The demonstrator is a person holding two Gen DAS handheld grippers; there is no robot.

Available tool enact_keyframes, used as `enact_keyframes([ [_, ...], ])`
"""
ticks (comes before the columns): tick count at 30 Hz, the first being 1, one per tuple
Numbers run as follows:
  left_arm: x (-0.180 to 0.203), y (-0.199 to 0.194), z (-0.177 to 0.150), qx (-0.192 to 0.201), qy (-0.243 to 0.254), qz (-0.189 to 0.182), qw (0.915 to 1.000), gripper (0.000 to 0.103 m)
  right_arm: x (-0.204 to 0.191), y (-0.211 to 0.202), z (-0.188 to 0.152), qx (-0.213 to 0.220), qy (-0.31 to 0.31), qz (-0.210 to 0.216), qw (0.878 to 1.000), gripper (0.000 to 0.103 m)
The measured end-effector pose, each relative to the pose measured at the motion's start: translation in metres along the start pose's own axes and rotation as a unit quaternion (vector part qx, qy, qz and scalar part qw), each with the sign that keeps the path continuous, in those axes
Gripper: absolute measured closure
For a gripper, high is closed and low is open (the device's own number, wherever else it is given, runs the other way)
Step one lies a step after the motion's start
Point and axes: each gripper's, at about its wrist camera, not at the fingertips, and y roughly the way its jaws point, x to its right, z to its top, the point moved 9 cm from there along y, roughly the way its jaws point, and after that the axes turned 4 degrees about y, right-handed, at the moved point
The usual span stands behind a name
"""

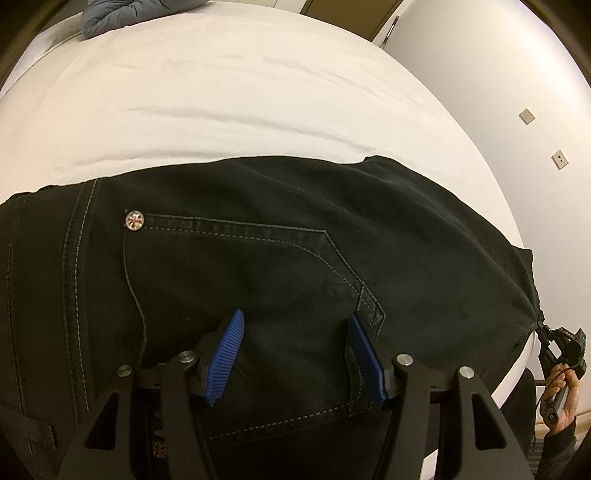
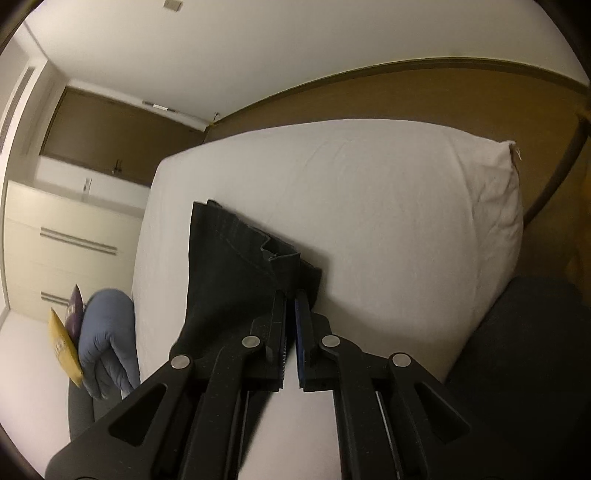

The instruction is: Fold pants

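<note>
left wrist view: black pants (image 1: pixel 280 236) spread flat on bed (image 1: pixel 229 103), seat side up, pocket (image 1: pixel 236 273) and rivet (image 1: pixel 135 220) showing, lying along near edge and reaching toward right-hand edge. left gripper (image 1: pixel 295 354) poised over pocket, blue pads (image 1: pixel 225 358) standing apart, nothing pinched between them; whether tips press the cloth, cannot tell. far right, at bed edge, right gripper (image 1: pixel 545 330) pinching the far end of the cloth, a hand (image 1: pixel 561 384) behind it.

right wrist view: right gripper (image 2: pixel 291 295) with jaws nearly together, clamped on a thin edge of pants (image 2: pixel 229 258), cloth drawn taut from tips out across the white sheet. hem end squared off toward middle of bed (image 2: pixel 369 206). blue garment (image 2: pixel 107 332) and yellow packet (image 2: pixel 64 345) off to the left on a neighbouring surface, well apart; same blue garment (image 1: pixel 122 14) at far corner in left view.

judged step: leg end held, ready to carry over onto the seat. to do well: keep left end anchored or pinched at waistband, lift right end only just clear, travel straight along the length, land hem square on waistband, keep both layers caught so neither slips. risk: thin bite slipping out, fold skewing toward the bed edge.
</note>
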Motion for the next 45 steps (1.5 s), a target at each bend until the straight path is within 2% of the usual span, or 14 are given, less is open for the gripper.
enact_keyframes([
  [2,0.0,-0.003,0.001,0.0,0.003,0.002,1.0,0.042,0.005,-0.001,0.004,0.0,0.014,-0.003,1.0,0.091],
  [6,-0.001,-0.007,0.002,0.001,0.004,0.0,1.0,0.042,0.011,-0.033,0.036,0.075,0.007,-0.067,0.995,0.09],
  [7,-0.001,-0.007,0.002,0.001,0.005,-0.001,1.0,0.041,0.005,-0.036,0.039,0.068,0.009,-0.053,0.996,0.09],
  [11,0.003,-0.005,0.001,0.0,0.015,0.003,0.9999,0.036,-0.052,-0.019,-0.017,-0.064,-0.046,0.035,0.996,0.09],
  [14,0.006,-0.004,0.002,-0.001,0.022,0.008,0.9997,0.033,-0.095,-0.002,-0.106,-0.184,-0.062,0.118,0.974,0.09],
  [19,0.01,-0.004,0.003,-0.002,0.027,0.009,0.9996,0.032,-0.103,0.039,-0.212,-0.279,-0.071,0.101,0.952,0.09],
  [25,0.007,-0.004,0.002,0.006,0.016,-0.006,0.9998,0.032,-0.074,0.051,-0.257,-0.319,-0.056,0.059,0.944,0.089],
  [27,0.007,-0.004,0.001,0.007,0.018,-0.006,0.9998,0.032,-0.069,0.067,-0.263,-0.323,-0.048,0.055,0.944,0.079],
  [29,0.006,-0.005,0.0,0.008,0.016,-0.008,0.9998,0.032,-0.072,0.082,-0.269,-0.325,-0.036,0.065,0.943,0.054],
  [30,0.004,-0.006,0.0,0.008,0.016,-0.009,0.9998,0.032,-0.075,0.082,-0.272,-0.322,-0.034,0.076,0.943,0.05],
  [35,-0.003,-0.01,-0.003,0.01,0.015,-0.009,0.9998,0.032,-0.095,0.1,-0.291,-0.315,-0.05,0.078,0.944,0.048],
  [39,0.002,-0.009,-0.001,0.01,0.014,-0.009,0.9998,0.032,-0.107,0.113,-0.295,-0.325,-0.04,0.084,0.941,0.056],
  [43,0.003,-0.009,-0.001,0.009,0.016,-0.008,0.9998,0.032,-0.101,0.125,-0.301,-0.328,-0.039,0.072,0.941,0.097],
  [45,0.003,-0.009,0.0,0.009,0.016,-0.008,0.9998,0.032,-0.096,0.129,-0.302,-0.327,-0.038,0.066,0.942,0.101],
])
